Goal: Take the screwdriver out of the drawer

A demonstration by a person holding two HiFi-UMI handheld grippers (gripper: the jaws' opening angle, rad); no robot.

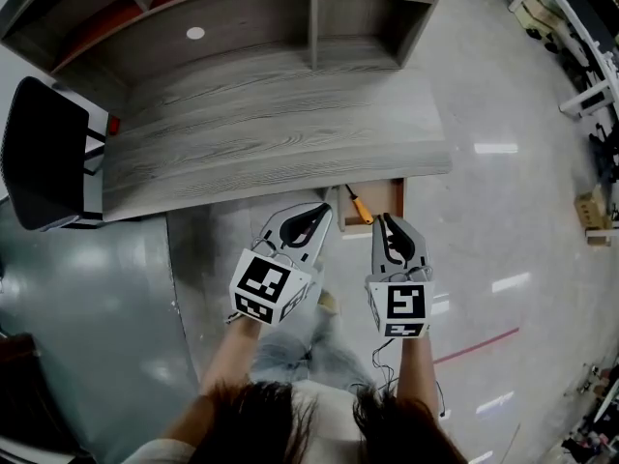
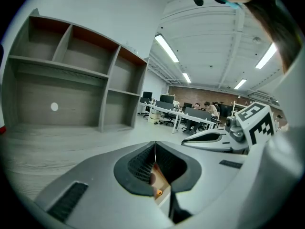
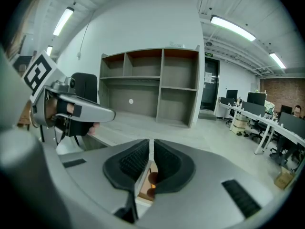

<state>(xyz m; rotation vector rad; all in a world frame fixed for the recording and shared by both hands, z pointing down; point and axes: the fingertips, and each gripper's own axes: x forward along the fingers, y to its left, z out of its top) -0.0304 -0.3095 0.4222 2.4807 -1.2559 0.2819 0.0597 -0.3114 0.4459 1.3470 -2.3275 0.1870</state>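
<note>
Screwdriver: lies in the open drawer, under the desk's front edge, near its right corner.
Your left gripper: clenched on nothing, just before the drawer.
Your right gripper: clenched, empty, at the drawer's front.

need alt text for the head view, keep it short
Seen from above, a person holds the left gripper and the right gripper, both shut and empty, just in front of an open drawer under a grey wooden desk. An orange-handled screwdriver lies in the drawer. A black chair stands at the desk's left end.
</note>
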